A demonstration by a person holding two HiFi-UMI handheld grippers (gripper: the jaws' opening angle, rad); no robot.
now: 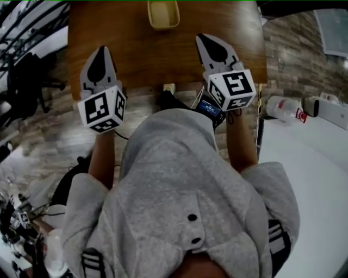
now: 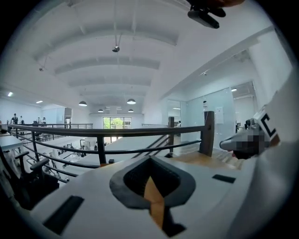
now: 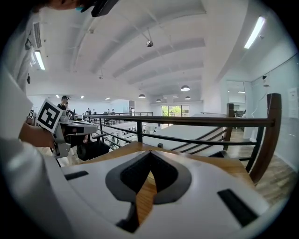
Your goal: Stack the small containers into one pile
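Note:
In the head view a pale yellow small container (image 1: 163,14) sits at the far edge of the brown wooden table (image 1: 136,49); whether others are nested in it I cannot tell. My left gripper (image 1: 101,50) hovers over the table's near left part with its jaws shut and nothing between them. Further right, my right gripper (image 1: 203,37) is also shut and empty, its tip a short way to the right of the container. Both gripper views look level across the hall: the left gripper (image 2: 150,159) and the right gripper (image 3: 150,153) show closed jaws, and neither view shows the container.
A dark metal railing (image 2: 140,132) (image 3: 196,122) runs beyond the table. A white table (image 1: 321,179) with a clear bottle (image 1: 285,108) stands at the right. A black chair (image 1: 22,81) is at the left. A small pale object (image 1: 169,87) sits at the table's near edge.

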